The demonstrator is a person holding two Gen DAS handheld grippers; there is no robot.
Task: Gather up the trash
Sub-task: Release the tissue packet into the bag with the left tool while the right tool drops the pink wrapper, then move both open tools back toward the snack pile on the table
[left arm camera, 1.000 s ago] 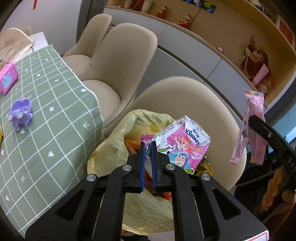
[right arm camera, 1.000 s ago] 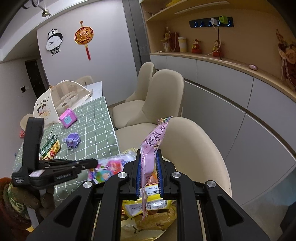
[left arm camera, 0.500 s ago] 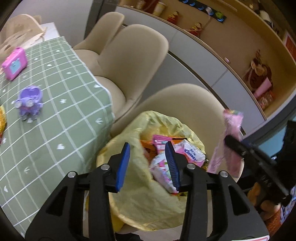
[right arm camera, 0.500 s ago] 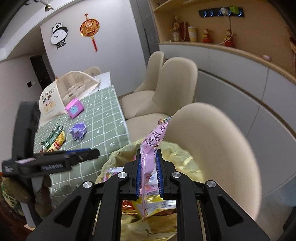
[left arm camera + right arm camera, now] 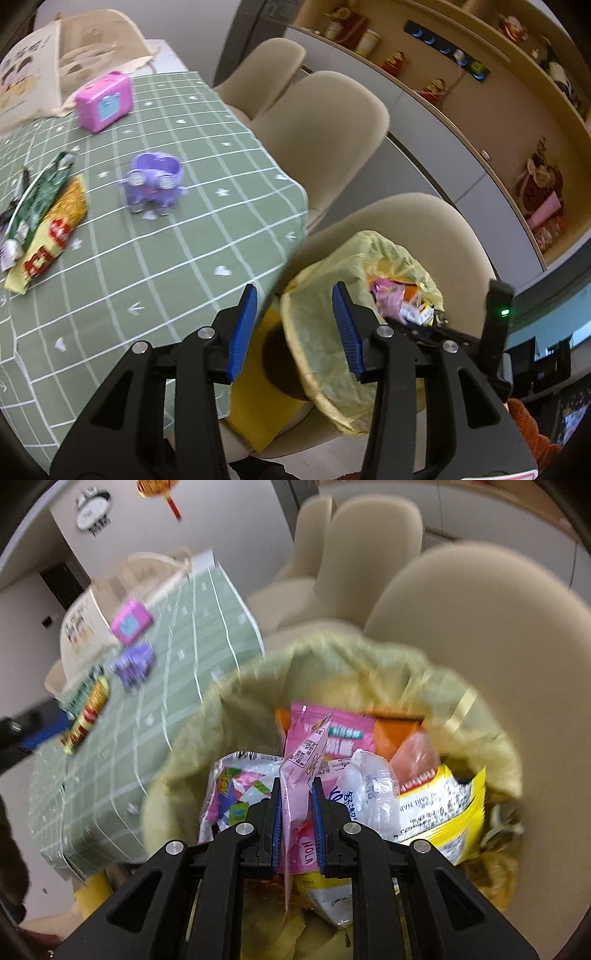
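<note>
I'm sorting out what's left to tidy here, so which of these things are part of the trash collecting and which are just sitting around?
Part of the job:
- yellow trash bag, already holding wrappers
- pink wrapper, pinched in the right gripper over the bag
- green wrapper and yellow wrapper on the table
- left gripper, open and empty

Just lying about:
- purple toy
- pink toy case
- beige chairs

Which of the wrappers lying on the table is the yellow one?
The yellow wrapper with red lettering; the green wrapper overlaps its left edge.
</note>
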